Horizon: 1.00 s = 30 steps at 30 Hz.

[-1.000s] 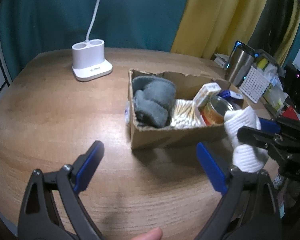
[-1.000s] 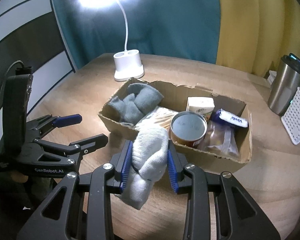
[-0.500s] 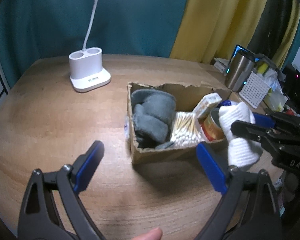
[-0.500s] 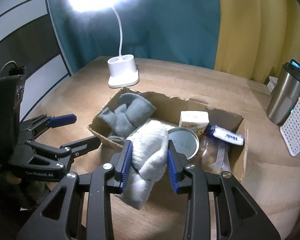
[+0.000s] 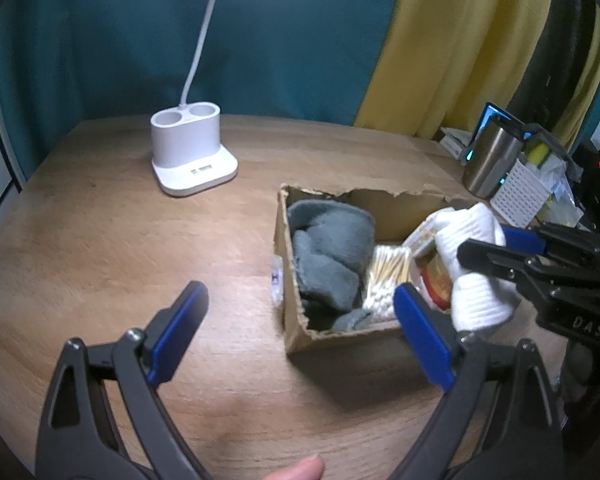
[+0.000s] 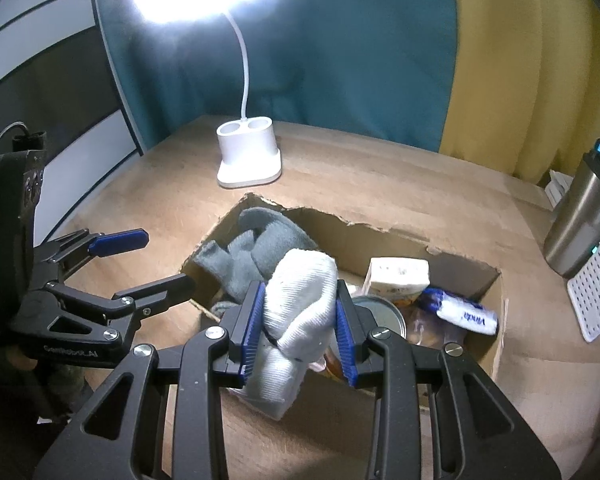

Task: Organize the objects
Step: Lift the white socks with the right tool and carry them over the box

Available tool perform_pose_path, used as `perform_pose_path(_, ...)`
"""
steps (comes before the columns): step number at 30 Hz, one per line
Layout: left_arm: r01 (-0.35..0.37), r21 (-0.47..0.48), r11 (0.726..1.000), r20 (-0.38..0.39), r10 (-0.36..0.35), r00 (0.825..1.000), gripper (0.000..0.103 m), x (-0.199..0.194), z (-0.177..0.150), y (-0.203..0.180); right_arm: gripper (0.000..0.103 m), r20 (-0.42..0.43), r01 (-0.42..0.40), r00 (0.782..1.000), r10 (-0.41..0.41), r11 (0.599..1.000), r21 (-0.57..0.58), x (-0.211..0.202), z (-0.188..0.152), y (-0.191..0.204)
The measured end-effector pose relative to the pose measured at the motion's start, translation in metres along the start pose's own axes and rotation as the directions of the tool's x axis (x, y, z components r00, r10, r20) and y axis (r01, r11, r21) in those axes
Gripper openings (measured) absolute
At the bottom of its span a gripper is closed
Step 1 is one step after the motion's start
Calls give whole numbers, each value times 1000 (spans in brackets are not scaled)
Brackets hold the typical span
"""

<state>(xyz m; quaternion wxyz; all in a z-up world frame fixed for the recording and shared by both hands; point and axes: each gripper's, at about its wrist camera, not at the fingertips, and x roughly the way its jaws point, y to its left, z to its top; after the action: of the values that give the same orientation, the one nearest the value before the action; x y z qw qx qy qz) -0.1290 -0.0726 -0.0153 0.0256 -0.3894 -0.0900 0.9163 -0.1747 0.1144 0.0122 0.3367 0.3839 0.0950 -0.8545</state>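
Note:
My right gripper (image 6: 300, 332) is shut on a rolled white sock (image 6: 300, 312) and holds it above the near edge of an open cardboard box (image 6: 488, 344). The box holds grey socks (image 6: 260, 252), cotton swabs (image 5: 388, 276), a tin can (image 6: 376, 316), a small carton (image 6: 398, 276) and a tissue pack (image 6: 464, 316). My left gripper (image 5: 300, 332) is open and empty, low over the table just left of the box (image 5: 324, 340). The white sock (image 5: 472, 264) also shows in the left wrist view, at the box's right end.
A white lamp base (image 5: 192, 156) stands at the back left of the wooden table (image 5: 100, 248). A steel tumbler (image 6: 584, 220) and a white perforated basket (image 6: 596, 288) stand to the right of the box. Curtains hang behind.
My right gripper has carried the white sock forward and up, from in front of the box to above its near edge. The left gripper has stayed open and drawn closer to the box.

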Motion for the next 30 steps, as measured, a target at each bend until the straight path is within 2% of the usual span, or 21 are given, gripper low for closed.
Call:
perform_pose_path(23, -18, -22, 1000, -46, 17, 999, 95, 38, 19, 12, 36, -51, -5, 999, 5, 1000, 5, 45, 20, -17)
perform_pose_path(30, -33, -31, 999, -108, 30, 994, 95, 61, 16, 17, 36, -81, 11, 997, -11, 1000, 0, 65, 22, -25)
